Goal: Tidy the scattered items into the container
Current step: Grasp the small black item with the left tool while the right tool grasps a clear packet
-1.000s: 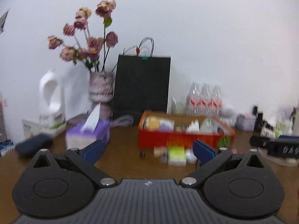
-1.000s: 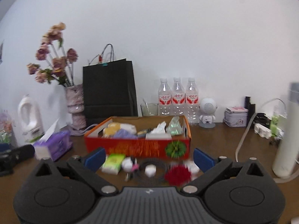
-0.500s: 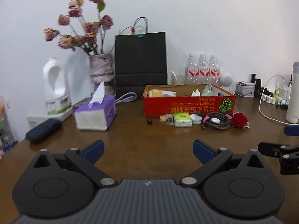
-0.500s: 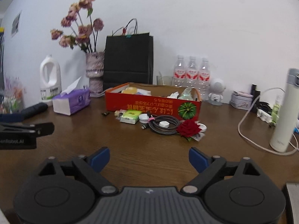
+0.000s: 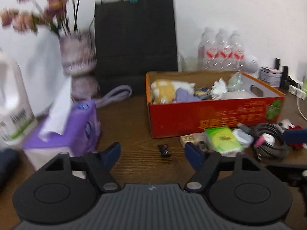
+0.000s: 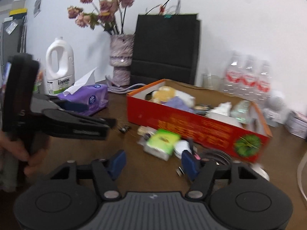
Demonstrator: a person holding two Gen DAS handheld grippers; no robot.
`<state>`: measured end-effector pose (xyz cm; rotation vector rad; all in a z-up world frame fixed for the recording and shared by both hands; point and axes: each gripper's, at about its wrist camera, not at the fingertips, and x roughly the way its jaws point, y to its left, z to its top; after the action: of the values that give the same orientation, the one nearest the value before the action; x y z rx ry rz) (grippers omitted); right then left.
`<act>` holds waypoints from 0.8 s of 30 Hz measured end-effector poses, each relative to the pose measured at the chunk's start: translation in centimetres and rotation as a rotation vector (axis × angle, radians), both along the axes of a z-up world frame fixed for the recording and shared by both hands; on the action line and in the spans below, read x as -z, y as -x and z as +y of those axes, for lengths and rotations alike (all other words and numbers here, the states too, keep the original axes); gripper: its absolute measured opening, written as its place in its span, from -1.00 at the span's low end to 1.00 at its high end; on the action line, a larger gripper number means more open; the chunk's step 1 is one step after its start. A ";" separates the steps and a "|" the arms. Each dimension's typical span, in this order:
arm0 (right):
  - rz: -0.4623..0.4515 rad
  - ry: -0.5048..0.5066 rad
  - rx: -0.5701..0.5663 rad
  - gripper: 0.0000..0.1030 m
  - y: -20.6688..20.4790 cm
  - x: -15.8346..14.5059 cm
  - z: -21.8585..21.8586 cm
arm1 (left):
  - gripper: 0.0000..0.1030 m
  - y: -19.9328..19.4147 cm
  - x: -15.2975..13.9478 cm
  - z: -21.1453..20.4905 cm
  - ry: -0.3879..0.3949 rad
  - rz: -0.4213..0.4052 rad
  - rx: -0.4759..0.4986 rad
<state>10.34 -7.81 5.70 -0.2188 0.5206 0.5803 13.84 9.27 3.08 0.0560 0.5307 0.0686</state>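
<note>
closer now to the red box [image 5: 214, 115] than half a second back, with both views pushed in toward the clutter at its front wall and blurred by the motion. left gripper [image 5: 152, 149] aimed at the bare wooden surface [image 5: 134, 126] in front of the box's left corner, fingers apart and closing, nothing between them; only a small dark clip [image 5: 164, 150] lying just ahead. right gripper [image 6: 152, 161] lined up on the pile in front of the box, fingers likewise apart and closing, empty, with the green tissue pack [image 6: 163, 142] just ahead of the gap and not yet touched. scattered along the box's front wall: the green pack, a white round lid [image 5: 242, 137] touching it, a coiled black cable [image 5: 272, 141] further toward the box's right end, a red flower [image 5: 296, 134] beyond that. box itself already part filled with soft things. green pack probably light, soft and a bit slick in its wrapper, likely to squash and slide, so best pinched across its short sides, low and near the middle. cable floppy and apt to uncoil; better taken across the bundled loops. clip tiny and hard, needing a near-shut pinch.
</note>
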 end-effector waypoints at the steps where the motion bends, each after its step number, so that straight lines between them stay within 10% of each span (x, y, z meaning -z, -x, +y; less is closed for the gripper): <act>1: 0.005 0.002 -0.005 -0.16 -1.0 0.2 0.8 | 0.23 -0.9 0.4 0.2 0.001 0.014 -0.004; 6: 0.076 -0.023 -0.025 -0.40 -5.5 1.6 4.0 | -0.10 -4.1 2.3 0.8 0.022 0.113 0.028; 10: 0.097 0.018 -0.030 -0.52 -7.5 2.7 6.1 | -0.75 -5.1 2.3 1.5 0.006 0.118 0.081; 21: 0.175 0.003 0.030 -0.45 -9.0 3.9 5.8 | -0.79 -4.3 2.0 2.2 0.057 0.090 0.119; 24: 0.183 -0.017 0.058 -0.72 -9.3 3.9 6.0 | -0.80 -4.2 1.8 2.3 0.051 0.076 0.103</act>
<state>19.61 -1.76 1.82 -0.1343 0.6965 0.5505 17.99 11.61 1.31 0.0359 0.6046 -0.0481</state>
